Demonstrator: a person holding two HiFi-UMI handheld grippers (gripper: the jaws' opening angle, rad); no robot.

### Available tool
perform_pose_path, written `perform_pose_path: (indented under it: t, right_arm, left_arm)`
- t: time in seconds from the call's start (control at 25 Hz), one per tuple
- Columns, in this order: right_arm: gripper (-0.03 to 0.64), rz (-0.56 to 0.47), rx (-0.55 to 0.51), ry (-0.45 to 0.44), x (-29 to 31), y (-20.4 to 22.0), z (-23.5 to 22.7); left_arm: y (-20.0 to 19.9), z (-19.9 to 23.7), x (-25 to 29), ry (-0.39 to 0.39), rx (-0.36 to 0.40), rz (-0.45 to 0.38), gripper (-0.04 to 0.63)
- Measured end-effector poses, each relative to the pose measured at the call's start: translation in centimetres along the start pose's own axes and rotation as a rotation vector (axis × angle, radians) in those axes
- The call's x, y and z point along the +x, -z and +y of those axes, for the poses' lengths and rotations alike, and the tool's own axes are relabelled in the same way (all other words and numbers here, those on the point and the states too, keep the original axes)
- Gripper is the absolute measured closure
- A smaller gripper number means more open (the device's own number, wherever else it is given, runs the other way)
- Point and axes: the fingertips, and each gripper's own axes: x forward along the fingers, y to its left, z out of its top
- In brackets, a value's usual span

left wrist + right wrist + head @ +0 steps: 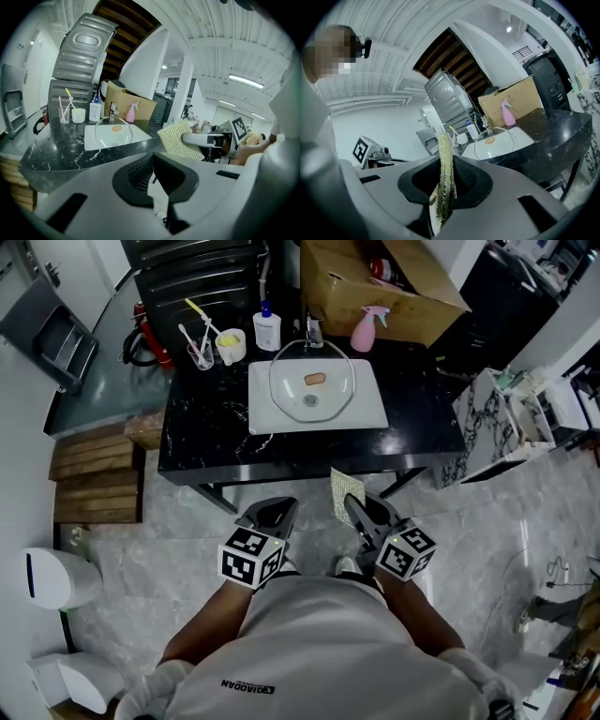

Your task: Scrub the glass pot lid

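Two grippers hover at lower centre of the head view, near the black bench [202, 432]. The left gripper [278, 513] has its fingers pressed together, empty. The right gripper [360, 509] has its fingers pinching a yellow-green scouring pad [344, 487]. The glass pot lid [312, 390] rests in the white sink [264, 416], upper centre.

Glossy black marble counter [202, 432], clear glass lid [289, 382], rough scouring pad [346, 487]

Holds L gripper [278, 513] low by waist, jaws pressed together, nothing btw them. Holds R gripper [360, 512] alongside, near, jaws clamped on scrub pad [446, 180]; both pointing fwd.
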Motion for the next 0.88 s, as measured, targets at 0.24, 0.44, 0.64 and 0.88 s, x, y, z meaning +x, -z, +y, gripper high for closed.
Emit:
perform_pose_path:
  t: [0.24,0.44,0.64,0.88]
  right_arm:
    - [0.529,0.004,-0.038,-0.023,-1.6,-1.6,-0.6]
    - [0.529,0.014,-0.042,-0.044,-2.9,-2.3,-2.0]
    - [0.529,0.023,-0.046,-0.042,-3.5,-2.5,-4.2]
    - [0.529,0.053,-0.046,-0.041,-4.1,-2.2,-5.8]
  left_arm:
    - [-1.0,-2.0,1.1,-0.017,0.000,-0.006,0.580]
    - [-1.4,-3.8,2.5,-0.030,-0.005,-0.006,0.580]
    - [-1.2,-4.6,4.1,-0.049,-0.013,-0.003,0.580]
    - [-1.5,-4.9,5.2,-0.075,-0.020,-0.007,0.580]
